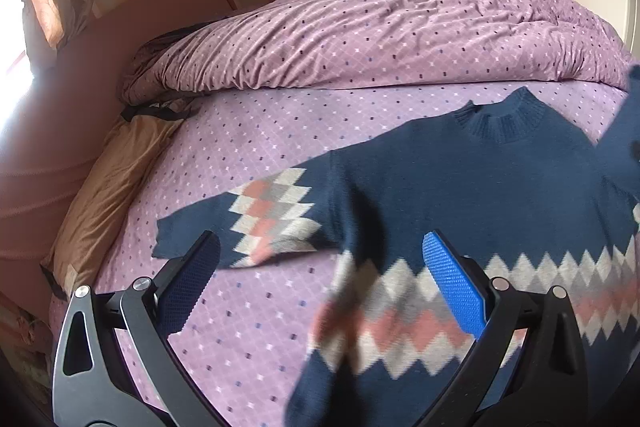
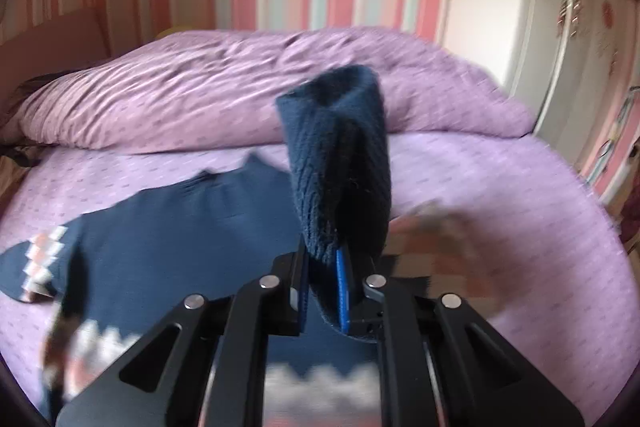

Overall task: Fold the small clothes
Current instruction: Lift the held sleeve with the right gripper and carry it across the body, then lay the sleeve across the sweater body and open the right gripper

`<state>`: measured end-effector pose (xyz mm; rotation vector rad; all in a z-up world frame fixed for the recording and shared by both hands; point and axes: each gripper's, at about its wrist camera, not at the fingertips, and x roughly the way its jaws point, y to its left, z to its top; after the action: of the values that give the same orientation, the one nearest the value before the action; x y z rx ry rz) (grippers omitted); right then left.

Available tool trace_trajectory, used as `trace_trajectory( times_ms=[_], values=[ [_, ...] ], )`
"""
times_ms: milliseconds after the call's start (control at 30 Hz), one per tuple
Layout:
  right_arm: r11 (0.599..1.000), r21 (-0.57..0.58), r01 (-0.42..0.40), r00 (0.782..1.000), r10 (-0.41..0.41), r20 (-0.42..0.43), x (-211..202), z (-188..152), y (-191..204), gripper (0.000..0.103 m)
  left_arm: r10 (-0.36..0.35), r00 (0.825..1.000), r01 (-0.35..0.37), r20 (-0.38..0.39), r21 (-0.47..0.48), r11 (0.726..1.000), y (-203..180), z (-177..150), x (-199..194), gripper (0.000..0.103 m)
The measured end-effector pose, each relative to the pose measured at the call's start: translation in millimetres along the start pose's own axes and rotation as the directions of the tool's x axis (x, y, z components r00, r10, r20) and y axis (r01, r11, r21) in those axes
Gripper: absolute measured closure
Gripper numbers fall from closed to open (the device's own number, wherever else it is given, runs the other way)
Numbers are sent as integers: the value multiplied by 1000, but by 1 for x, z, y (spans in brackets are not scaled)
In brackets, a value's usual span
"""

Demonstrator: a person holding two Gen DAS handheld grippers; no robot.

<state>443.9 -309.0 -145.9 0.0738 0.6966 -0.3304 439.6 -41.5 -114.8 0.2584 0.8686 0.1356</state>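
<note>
The navy sweater lies flat on the bed, collar toward the rumpled duvet. The right gripper has its jaws clamped on one sleeve cuff, lifted above the bed. The left gripper hovers over the other sleeve, jaws apart.

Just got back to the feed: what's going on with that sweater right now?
A navy knitted sweater with a pink, grey and white diamond band lies spread on the lilac dotted bedsheet. The right gripper is shut on its ribbed navy sleeve cuff, lifting it off the bed. The left gripper hovers open above the sweater's lower edge, holding nothing.
</note>
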Motion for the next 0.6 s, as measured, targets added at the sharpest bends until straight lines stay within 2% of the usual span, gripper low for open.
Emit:
trace_trajectory(
  times_ms=[100,333,600],
  values=[
    [999,-21,-31,999,30,-29,13,-9,57,92,12,1000,-12,20,13,1000,18,2,3,3],
    [995,-40,-89,986,83,-142,50,-37,143,92,21,1000,-21,1,-4,1000,55,0,24,3],
    [992,-107,-71,960,39,-276,103,-61,193,91,31,1000,-31,3,-41,999,74,-1,33,3]
  ],
)
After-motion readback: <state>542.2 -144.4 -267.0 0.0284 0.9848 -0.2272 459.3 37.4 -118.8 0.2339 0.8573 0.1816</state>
